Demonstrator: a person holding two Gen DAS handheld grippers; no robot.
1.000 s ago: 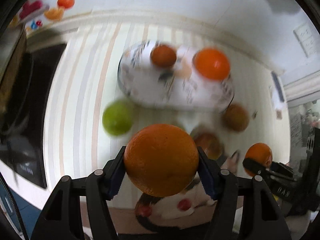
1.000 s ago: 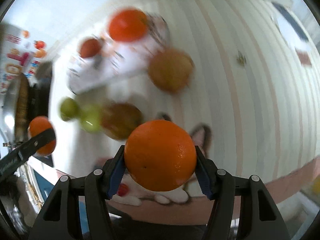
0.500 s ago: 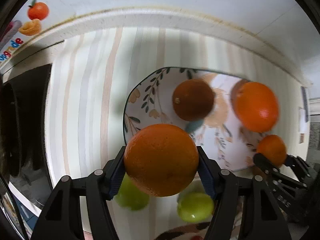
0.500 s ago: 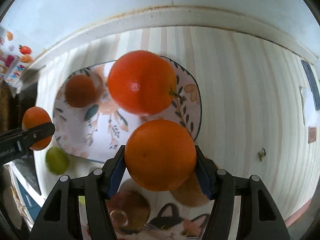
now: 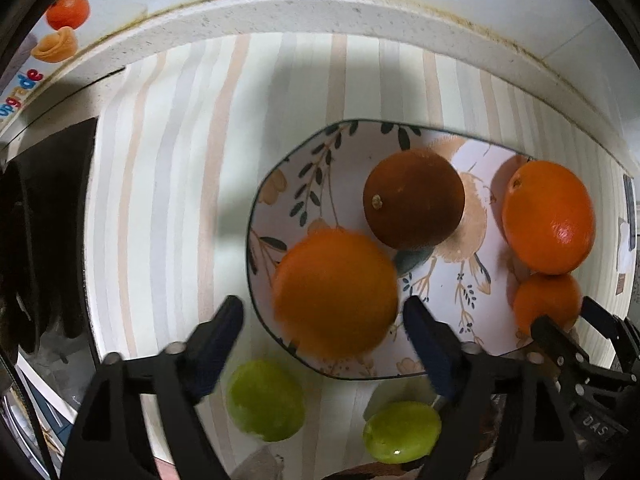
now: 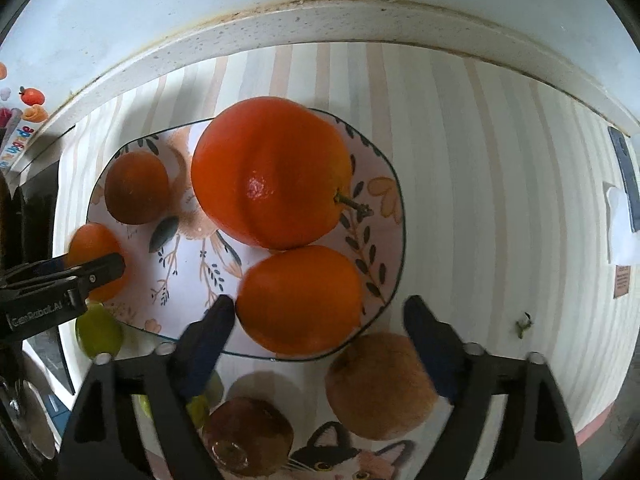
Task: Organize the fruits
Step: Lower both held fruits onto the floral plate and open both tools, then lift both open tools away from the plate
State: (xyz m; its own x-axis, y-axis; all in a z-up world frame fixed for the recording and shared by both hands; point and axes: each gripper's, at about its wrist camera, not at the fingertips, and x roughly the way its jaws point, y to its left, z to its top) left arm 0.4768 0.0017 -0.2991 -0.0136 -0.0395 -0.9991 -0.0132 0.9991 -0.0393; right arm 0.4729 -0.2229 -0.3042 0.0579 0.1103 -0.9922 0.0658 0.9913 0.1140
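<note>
Striped tablecloth (image 5: 168, 184) under a white wall, with a leaf-patterned plate (image 5: 280, 184) as landmark: on the plate, one dark orange (image 5: 414, 199), one large orange (image 6: 272, 172), and the two oranges I am setting down, one (image 5: 336, 294) at its left edge between the spread fingers of my left gripper (image 5: 322, 320), one (image 6: 300, 298) at its near right edge between the spread fingers of my right gripper (image 6: 316, 316). Off the plate, nearer me: two green fruits (image 5: 264, 398), two brown fruits (image 6: 380, 386). Handling judgement: I should draw both grippers straight back, fingers wide, so neither orange is nudged off the rim.

We see four oranges crowding the floral-patterned ceramic plate (image 6: 384, 184); striped counter (image 6: 500, 200) right of it lies open.
</note>
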